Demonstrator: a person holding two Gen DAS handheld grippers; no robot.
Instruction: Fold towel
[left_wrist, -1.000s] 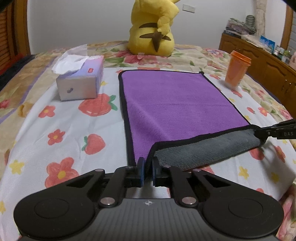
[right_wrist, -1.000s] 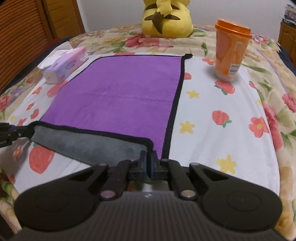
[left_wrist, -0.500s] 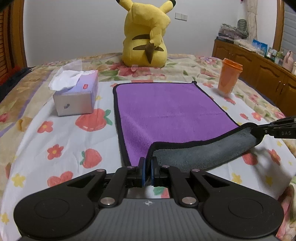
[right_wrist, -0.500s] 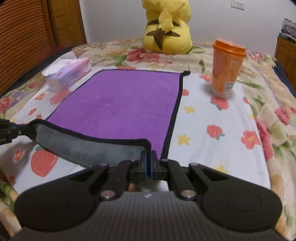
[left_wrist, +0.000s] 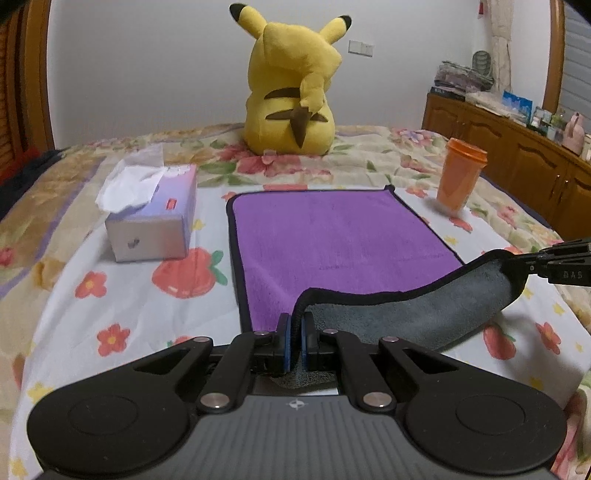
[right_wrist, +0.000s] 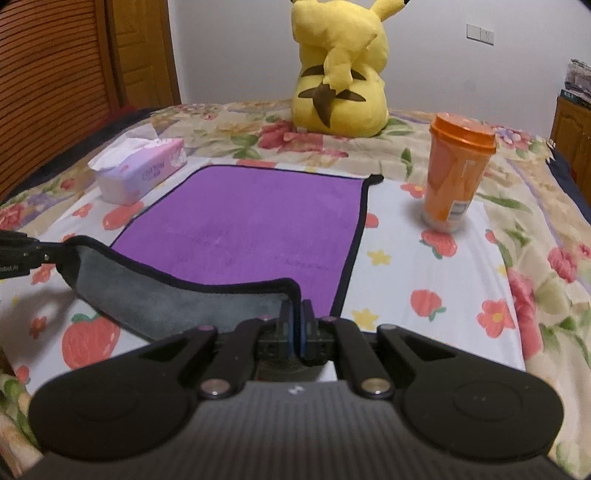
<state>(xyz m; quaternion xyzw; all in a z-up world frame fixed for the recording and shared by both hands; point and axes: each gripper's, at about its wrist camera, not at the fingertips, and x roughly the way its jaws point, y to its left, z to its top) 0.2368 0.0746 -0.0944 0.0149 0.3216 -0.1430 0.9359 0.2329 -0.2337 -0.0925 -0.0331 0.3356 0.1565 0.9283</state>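
Left wrist: left gripper (left_wrist: 294, 321) pinches towel (left_wrist: 332, 240) near corner; right gripper (right_wrist: 295, 310) pinches other.

The left tongs (left_wrist: 295, 341) are matte black, with blue pads (left_wrist: 283, 345) on the fingers, two round discs at 7 and 5 o'clock, silver screws on angled link arms and a ribbed grey body bearing a small white emblem. The right tongs (right_wrist: 295, 334) match; white lettering marks their side.
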